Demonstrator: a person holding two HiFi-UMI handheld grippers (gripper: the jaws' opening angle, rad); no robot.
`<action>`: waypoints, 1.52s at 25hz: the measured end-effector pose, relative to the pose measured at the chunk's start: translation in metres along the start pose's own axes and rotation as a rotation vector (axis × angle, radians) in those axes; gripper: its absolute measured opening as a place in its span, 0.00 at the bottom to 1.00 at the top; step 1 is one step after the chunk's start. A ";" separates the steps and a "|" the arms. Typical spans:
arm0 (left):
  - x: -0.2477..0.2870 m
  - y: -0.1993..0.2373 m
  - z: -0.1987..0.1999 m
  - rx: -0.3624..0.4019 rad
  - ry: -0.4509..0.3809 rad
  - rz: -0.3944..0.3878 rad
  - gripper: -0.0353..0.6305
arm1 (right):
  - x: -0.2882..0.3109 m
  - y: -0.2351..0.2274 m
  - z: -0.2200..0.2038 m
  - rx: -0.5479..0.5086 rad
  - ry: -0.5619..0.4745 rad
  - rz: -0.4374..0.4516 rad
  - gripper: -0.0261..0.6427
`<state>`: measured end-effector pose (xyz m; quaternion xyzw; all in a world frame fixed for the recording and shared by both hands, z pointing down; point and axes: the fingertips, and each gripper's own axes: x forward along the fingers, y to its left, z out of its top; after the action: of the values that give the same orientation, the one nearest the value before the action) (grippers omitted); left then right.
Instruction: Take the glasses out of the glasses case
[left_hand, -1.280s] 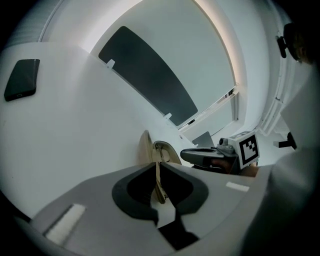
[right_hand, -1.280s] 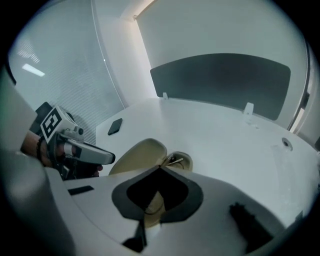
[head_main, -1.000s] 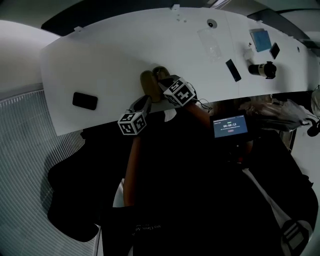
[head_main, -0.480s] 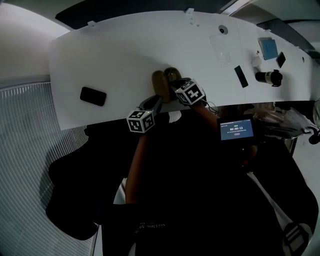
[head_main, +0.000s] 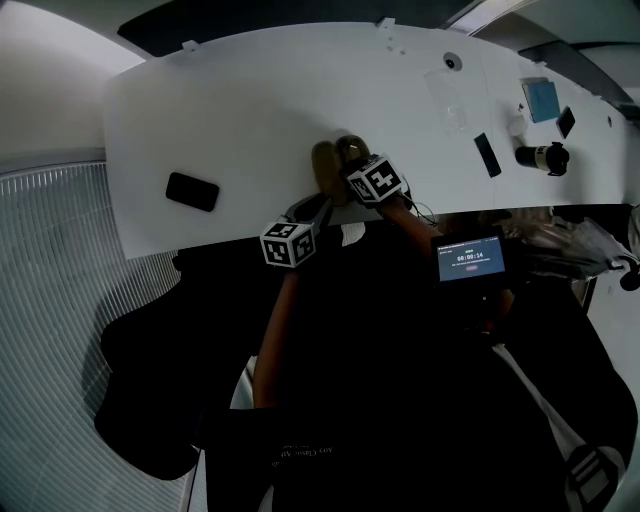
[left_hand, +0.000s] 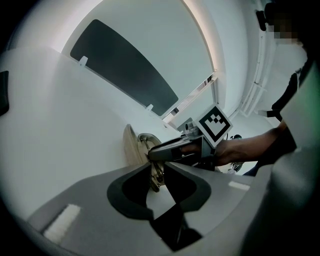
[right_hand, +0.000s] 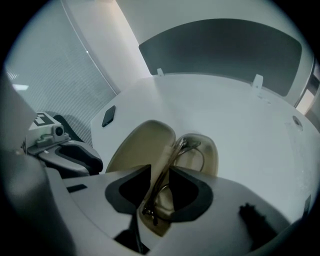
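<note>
As right tongs (right_hand: 160, 172) just opened | glasses (right_hand: 171, 159) between them | in case (right_hand: 140, 145)

The right gripper (right_hand: 160, 194) has just been opening its fingers (right_hand: 125, 192) wide, and the glasses (right_hand: 167, 167) stand loosely between them. The timer screen (head_main: 469, 258) has ticked on a second.

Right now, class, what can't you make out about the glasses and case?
Head view: the right gripper covers part of the glasses case; the glasses are too small.
Right gripper view: its jaws, which have just been opening around the glasses, hide the case's near end.
Left gripper view: the left gripper's jaws have just been opening; whether they grip the case or glasses seen between them is unclear.
</note>
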<state>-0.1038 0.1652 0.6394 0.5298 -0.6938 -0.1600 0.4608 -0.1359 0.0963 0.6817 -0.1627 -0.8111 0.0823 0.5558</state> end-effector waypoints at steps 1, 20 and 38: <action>0.000 0.000 0.001 0.002 0.003 0.002 0.18 | 0.001 0.000 0.000 0.003 0.005 0.000 0.22; 0.007 0.023 -0.005 -0.016 0.072 0.063 0.19 | 0.012 -0.010 -0.009 0.059 0.034 0.018 0.21; -0.009 -0.006 0.050 -0.039 -0.044 0.077 0.22 | -0.051 -0.008 0.012 0.286 -0.199 0.389 0.07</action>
<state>-0.1404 0.1579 0.6051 0.4901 -0.7203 -0.1673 0.4614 -0.1316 0.0713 0.6349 -0.2264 -0.7953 0.3170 0.4646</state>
